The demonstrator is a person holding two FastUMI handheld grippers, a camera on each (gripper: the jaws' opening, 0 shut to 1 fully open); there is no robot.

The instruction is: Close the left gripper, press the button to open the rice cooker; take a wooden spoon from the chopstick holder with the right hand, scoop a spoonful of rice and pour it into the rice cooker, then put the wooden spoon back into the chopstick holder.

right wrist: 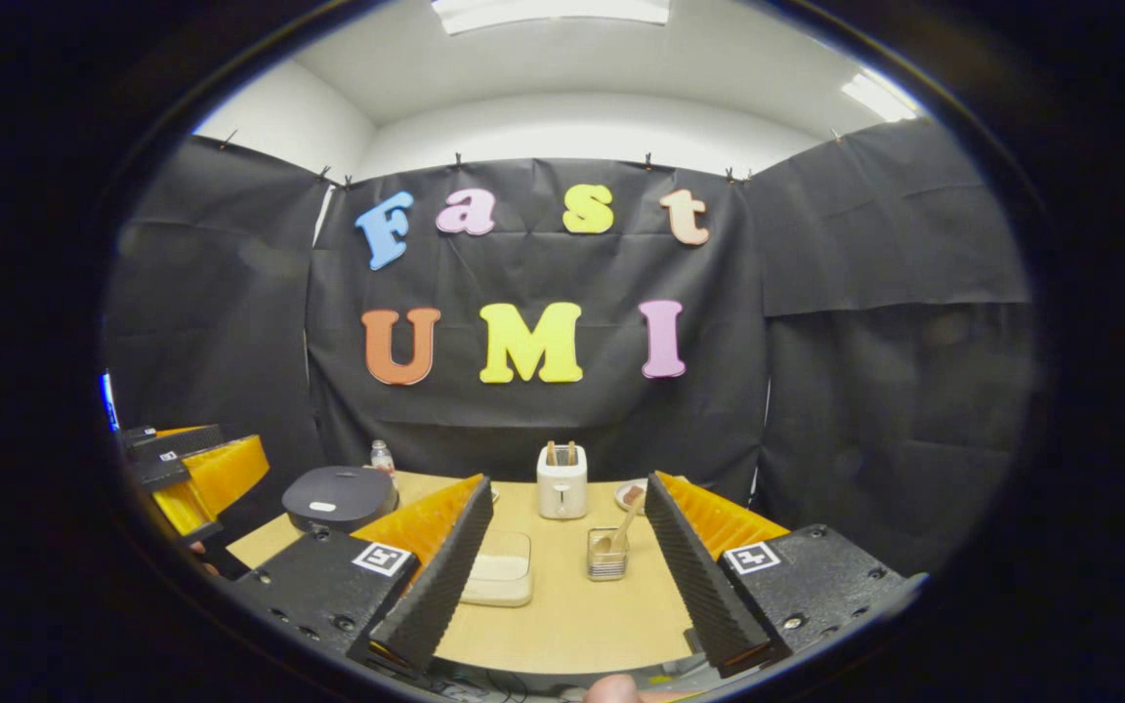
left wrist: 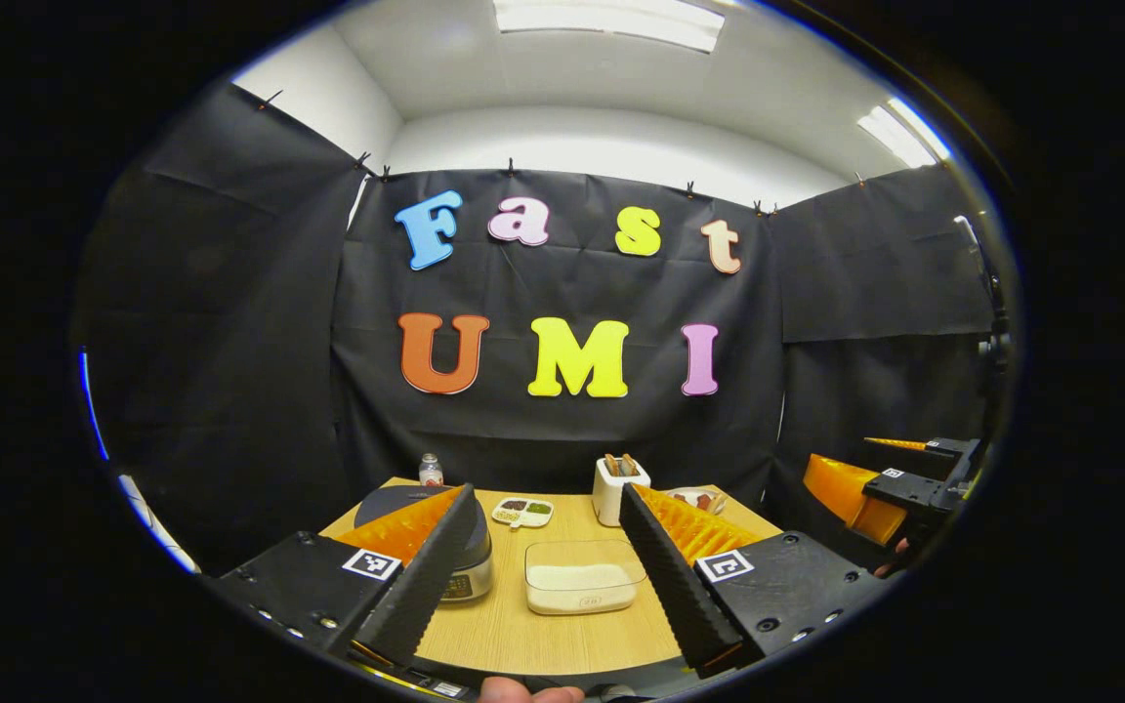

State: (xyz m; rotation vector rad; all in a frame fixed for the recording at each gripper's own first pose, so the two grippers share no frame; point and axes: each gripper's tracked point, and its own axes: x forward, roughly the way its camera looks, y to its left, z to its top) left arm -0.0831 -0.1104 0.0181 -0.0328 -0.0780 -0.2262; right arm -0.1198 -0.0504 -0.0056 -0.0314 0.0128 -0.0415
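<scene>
Nearest the cameras, both sets of tongs are hanging spread wide and gripping nothing: the left tongs (left wrist: 548, 576) are hovering over the near edge of the desk (left wrist: 562, 640), and the right tongs (right wrist: 562, 576) are doing the same further to the right. Just beyond the left tongs, the clear rice container (left wrist: 582, 578) is sitting with its white rice, and the rice cooker (left wrist: 465, 561) is standing to its left with its dark lid down, partly hidden behind the left finger. In the right gripper view, the chopstick holder (right wrist: 607, 557) is standing between the fingers with the wooden spoon (right wrist: 621, 532) leaning in it, right of the rice container (right wrist: 499, 576), and the rice cooker (right wrist: 338, 498) is showing closed on the far left. Further back a white toaster (right wrist: 562, 482), a small bottle (right wrist: 382, 457), a divided dish (left wrist: 521, 511) and a plate (right wrist: 633, 495) are sitting near the wall. By my reading, nothing is being done yet: the left tongs are not closed, the button is unpressed, and the spoon fetching, scooping, pouring and returning are all left.
</scene>
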